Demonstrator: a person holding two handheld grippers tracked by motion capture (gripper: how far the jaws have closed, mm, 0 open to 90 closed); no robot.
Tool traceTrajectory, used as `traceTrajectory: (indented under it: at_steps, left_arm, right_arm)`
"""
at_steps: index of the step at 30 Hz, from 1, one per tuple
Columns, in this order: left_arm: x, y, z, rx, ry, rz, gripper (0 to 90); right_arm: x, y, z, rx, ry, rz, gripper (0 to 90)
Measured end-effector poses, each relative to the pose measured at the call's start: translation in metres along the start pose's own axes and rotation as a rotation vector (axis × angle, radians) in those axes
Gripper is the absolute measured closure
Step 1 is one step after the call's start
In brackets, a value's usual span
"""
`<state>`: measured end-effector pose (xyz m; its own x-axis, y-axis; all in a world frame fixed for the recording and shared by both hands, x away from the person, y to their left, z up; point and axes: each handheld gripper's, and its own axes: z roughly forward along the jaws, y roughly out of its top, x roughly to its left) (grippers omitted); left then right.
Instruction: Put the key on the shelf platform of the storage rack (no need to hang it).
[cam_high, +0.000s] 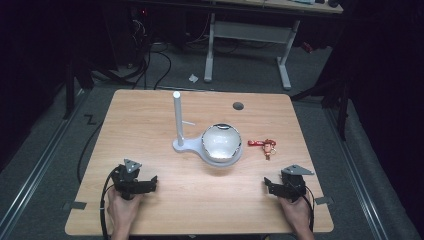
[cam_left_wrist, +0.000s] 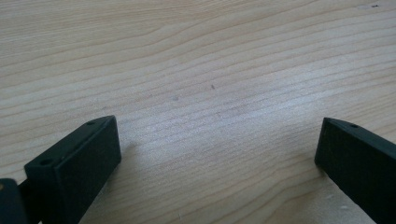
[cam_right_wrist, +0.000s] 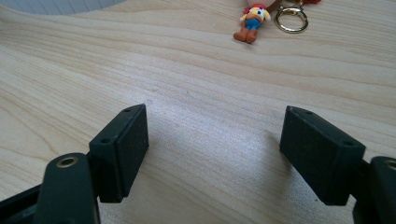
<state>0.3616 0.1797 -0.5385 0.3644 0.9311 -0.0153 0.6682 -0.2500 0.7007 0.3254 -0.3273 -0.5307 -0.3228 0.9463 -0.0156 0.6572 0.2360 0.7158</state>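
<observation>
i find no legible text, label, brand, number or sign in any view from my station. item: wooden table (cam_high: 150, 210), surface bare of print, showing wood grain alone in both gripper views; item: keychain (cam_high: 264, 145) with its small figure, too small from the high view and without lettering in the right gripper view.
</observation>
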Motion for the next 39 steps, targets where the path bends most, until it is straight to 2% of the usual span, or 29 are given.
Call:
traceTrajectory:
  at_steps: [24, 28, 34, 39]
  left_arm:
    - [0.000, 0.000, 0.000, 0.000, -0.004, 0.006, 0.5]
    - [0.000, 0.000, 0.000, 0.000, -0.004, 0.006, 0.4]
    - [0.000, 0.000, 0.000, 0.001, -0.005, 0.006, 0.4]
    - [0.000, 0.000, 0.000, 0.004, -0.006, 0.006, 0.4]
  right_arm:
    - [0.001, 0.001, 0.000, 0.003, -0.009, 0.010, 24.1]
    - [0.003, 0.004, 0.000, 0.011, -0.016, 0.009, 32.0]
    - [0.003, 0.006, 0.000, 0.013, -0.006, 0.014, 33.5]
    - [0.003, 0.013, -0.004, -0.013, 0.011, 0.018, 34.3]
